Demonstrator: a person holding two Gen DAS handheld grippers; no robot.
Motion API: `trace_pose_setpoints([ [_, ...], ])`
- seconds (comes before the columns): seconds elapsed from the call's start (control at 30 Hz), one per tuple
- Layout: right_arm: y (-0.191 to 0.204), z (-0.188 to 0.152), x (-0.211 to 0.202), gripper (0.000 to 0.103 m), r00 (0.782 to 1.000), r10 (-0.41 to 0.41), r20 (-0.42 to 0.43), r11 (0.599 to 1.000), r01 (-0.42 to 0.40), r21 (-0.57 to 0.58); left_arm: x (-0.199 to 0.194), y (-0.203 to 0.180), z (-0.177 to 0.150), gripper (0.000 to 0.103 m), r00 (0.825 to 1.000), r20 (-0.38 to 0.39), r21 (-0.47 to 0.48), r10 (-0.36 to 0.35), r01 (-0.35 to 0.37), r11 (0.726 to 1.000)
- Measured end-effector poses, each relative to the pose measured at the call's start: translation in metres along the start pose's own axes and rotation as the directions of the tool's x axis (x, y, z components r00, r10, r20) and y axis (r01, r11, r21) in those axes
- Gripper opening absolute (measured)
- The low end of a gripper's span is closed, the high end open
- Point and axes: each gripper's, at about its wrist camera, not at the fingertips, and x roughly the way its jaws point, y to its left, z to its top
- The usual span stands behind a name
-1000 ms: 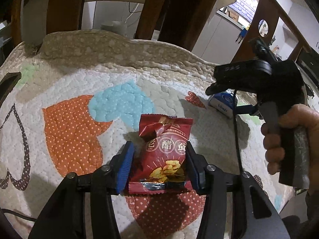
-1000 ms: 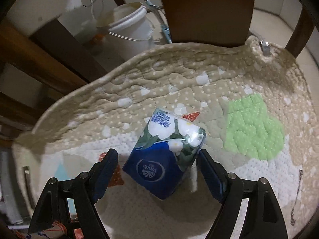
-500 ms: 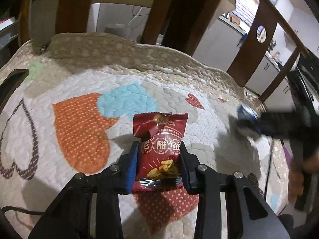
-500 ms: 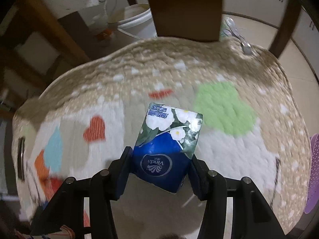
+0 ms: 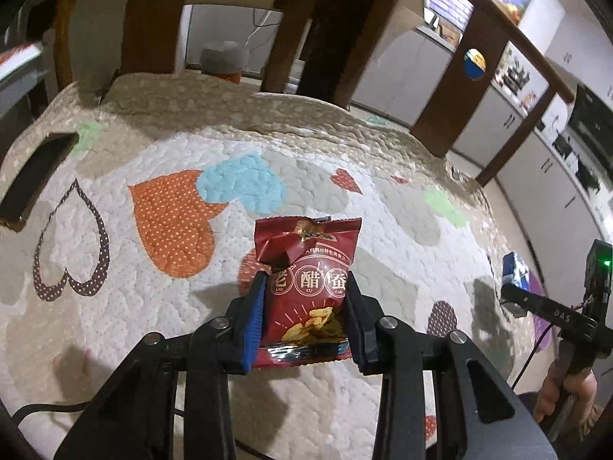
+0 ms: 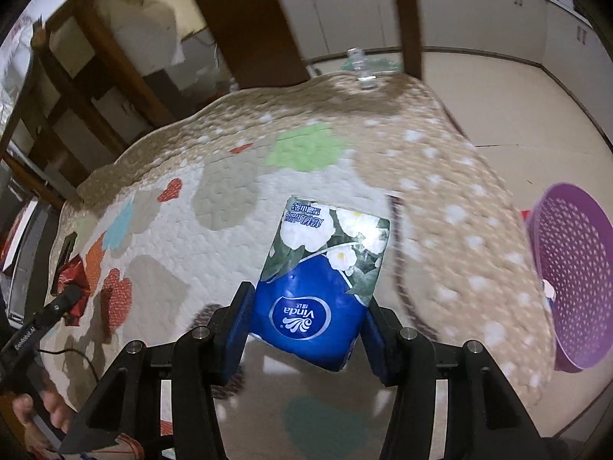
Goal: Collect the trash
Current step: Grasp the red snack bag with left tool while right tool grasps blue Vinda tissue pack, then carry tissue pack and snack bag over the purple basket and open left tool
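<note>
Both grippers clamped on trash above the quilted tabletop

In the left wrist view, the left gripper (image 5: 305, 316) has its fingers (image 5: 253, 320) pressed on both side edges of a red snack packet (image 5: 308, 287), which stands upright between them, its crumpled top poking out toward 12 o'clock, lifted clear of the heart-patterned quilt (image 5: 172, 222) on the tabletop. The gripper tilts steeply down. In the right wrist view, the right gripper (image 6: 305, 329) holds a blue tissue pack (image 6: 325, 283) the same way, fingers (image 6: 239, 329) squeezing its lower blue half, the flowered end pointing to 12 o'clock, also angled downward. A purple perforated basket (image 6: 567, 280) sits at 3 o'clock beyond the quilt's edge. At 8 o'clock a person's hand (image 6: 46, 410) grips the other tool. Wooden chair backs (image 5: 153, 19) stand farthest off.
</note>
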Motion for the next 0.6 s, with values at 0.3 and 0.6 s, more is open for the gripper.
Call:
trace_pose_setpoints([
  [0.3,-0.058,-0.012,-0.029,0.056,0.989,-0.029,0.147,0.999,0.022,0.045,0.011,-0.08,-0.009,0.036,0.999,-0.022,0.199,0.049,-0.044,0.979],
  [0.6,-0.098,-0.011,-0.046,0.056,0.965,-0.096,0.244,0.995,0.083,0.064,0.033,-0.158,-0.016,0.036,0.997,-0.059,0.352,0.056,-0.032,0.936],
])
